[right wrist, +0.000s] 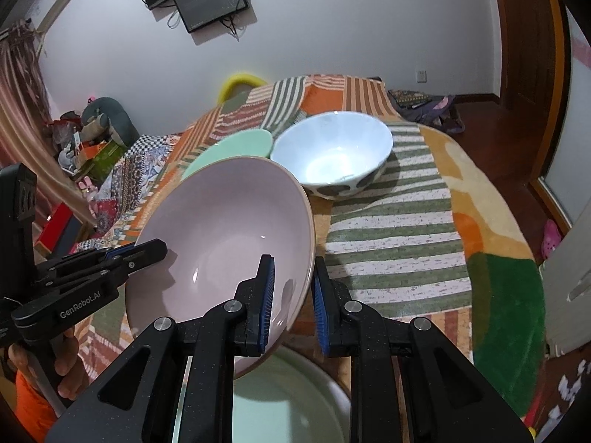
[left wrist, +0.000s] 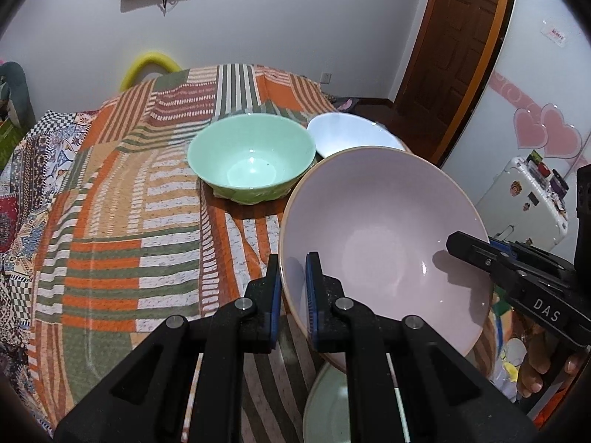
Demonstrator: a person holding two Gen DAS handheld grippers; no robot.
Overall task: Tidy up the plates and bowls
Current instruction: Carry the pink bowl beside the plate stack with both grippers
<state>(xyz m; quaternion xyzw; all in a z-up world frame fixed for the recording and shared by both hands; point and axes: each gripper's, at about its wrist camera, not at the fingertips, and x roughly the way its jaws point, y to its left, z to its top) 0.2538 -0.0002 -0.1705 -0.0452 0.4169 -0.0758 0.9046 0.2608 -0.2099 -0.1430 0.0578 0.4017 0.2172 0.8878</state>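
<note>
A pink bowl (left wrist: 388, 236) is held tilted in the air by both grippers. My left gripper (left wrist: 293, 277) is shut on its left rim, one finger inside and one outside. My right gripper (right wrist: 293, 284) is shut on its right rim the same way; it also shows in the left wrist view (left wrist: 476, 249). The pink bowl fills the middle of the right wrist view (right wrist: 225, 236). A green bowl (left wrist: 251, 158) and a white bowl (left wrist: 351, 134) stand side by side on the patterned cloth further back. A pale green plate (right wrist: 295, 402) lies right under the pink bowl.
The table is covered by a striped orange, green and white cloth (left wrist: 122, 221). A round rug (right wrist: 491, 258) lies on the floor at the right. A wooden door (left wrist: 454, 48) and a small white fridge (left wrist: 524, 203) stand at the right.
</note>
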